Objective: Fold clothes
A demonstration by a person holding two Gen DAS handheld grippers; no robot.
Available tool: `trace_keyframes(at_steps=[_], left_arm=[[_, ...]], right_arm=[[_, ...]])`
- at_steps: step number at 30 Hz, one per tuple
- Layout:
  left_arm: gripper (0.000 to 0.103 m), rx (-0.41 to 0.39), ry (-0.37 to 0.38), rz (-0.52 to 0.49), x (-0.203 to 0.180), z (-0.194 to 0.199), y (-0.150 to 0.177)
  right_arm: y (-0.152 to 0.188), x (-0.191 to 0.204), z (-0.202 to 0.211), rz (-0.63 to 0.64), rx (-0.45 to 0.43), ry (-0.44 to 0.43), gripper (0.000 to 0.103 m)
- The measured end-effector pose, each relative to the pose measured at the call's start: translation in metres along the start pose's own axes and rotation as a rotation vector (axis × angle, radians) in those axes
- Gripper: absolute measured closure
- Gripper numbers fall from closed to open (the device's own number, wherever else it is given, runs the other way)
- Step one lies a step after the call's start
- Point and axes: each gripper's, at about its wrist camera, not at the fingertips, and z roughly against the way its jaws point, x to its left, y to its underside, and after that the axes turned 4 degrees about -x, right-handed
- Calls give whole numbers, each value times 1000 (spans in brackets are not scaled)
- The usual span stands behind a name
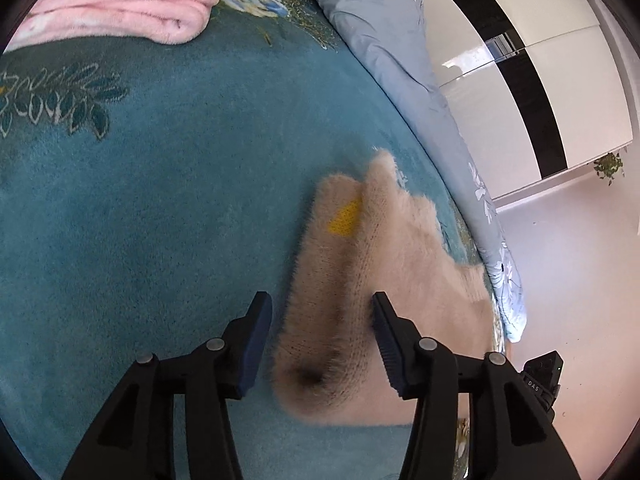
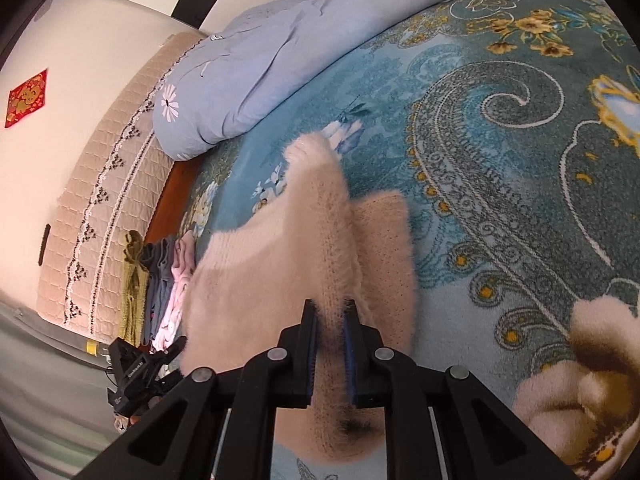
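Fluffy beige sweater [image 1: 360,280] lies on the teal floral bed cover [image 1: 160,180], near the bed's edge and beside the rolled blue duvet [image 2: 248,80]; part of it is raised off the cover in a ridge.

Left tool [image 1: 320,340]: fingers spread wide, one either side of a fold of the knit; pads not visibly pressing the fabric. Right tool [image 2: 330,348]: fingers pressed close together, pinching a raised ridge of the sweater [image 2: 304,260] between the blue pads.

Handling, judged: light, very soft, long-pile knit; no stiffness, so any lifted part will droop and drag the rest; pile looks slippery against smooth pads, so a thin pinch may creep out; stretches easily if pulled hard. Best hold is likely a doubled edge or a seam (hem, shoulder, cuff) rather than a single layer mid-panel; yellow label [image 1: 346,218] marks the neck region for orientation.

Folded pink garment [image 1: 120,16] and grey one above it lie well apart, toward the far side of the bed.
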Motion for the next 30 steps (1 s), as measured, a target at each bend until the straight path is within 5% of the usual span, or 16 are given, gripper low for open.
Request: trace_keyframes(at_steps=[2, 5, 9, 18, 25, 30], left_arm=[[44, 16, 56, 27, 6, -2, 0], [37, 41, 83, 35, 10, -8, -1], [32, 65, 96, 20, 10, -15, -7], [27, 209, 137, -38, -8, -49, -23], [27, 212, 133, -55, -26, -67, -23], [54, 168, 77, -39, -26, -59, -15]], right_arm=[[-3, -1, 7, -15, -49, -36, 83], [-7, -9, 19, -55, -155, -57, 28], [-12, -22, 23, -130, -203, -92, 26], [-11, -24, 5, -140, -162, -68, 25], [-11, -22, -6, -119, -122, -66, 24], [-11, -25, -3, -132, -134, -70, 25]])
